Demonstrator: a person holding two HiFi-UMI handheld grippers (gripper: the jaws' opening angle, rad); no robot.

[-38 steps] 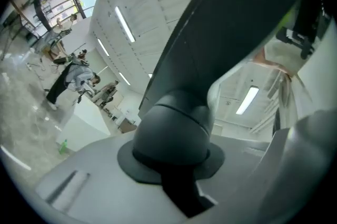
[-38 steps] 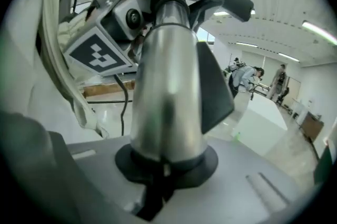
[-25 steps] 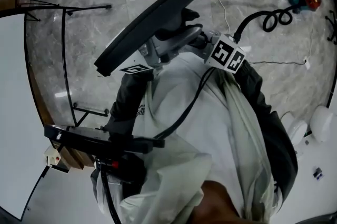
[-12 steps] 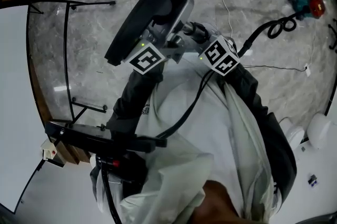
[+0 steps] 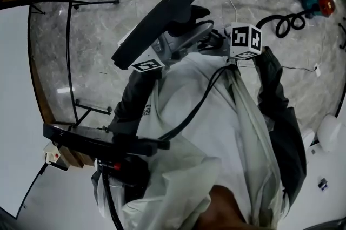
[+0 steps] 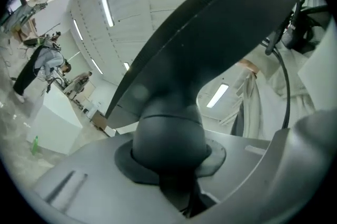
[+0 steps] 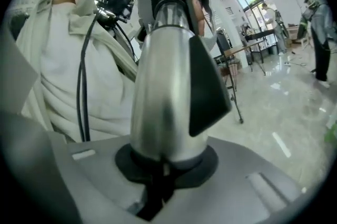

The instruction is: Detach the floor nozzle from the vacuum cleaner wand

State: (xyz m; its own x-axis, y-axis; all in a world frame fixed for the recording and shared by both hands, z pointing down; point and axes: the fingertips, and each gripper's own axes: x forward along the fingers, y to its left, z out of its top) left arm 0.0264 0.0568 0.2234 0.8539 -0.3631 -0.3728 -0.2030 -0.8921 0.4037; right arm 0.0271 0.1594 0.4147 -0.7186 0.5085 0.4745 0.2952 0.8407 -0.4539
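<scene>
Jaws of the left gripper [image 6: 171, 162] stand partly apart around the dark round neck of the floor nozzle [image 5: 162, 15], with the pads against that neck on both sides; they have just been opening a little, and the neck is between them. In the head view the nozzle is held up in the air in front of the person's pale coat [image 5: 194, 115], above the marbled floor [image 5: 97, 18]. Its long black head is tilted, low at the left end and high at the right. From the neck a short silver wand [image 7: 163, 86] runs rightward to the right gripper [image 7: 163, 165]; the two parts look joined where the silver tube meets a dark collar. The right gripper's jaws stand only narrowly apart and are clamped on the lower end of that tube, which bears a black wedge-shaped catch [image 7: 208, 86] on one side. Farther right, a teal and red object [image 5: 313, 1] lies on the floor, well apart from both grippers.
</scene>
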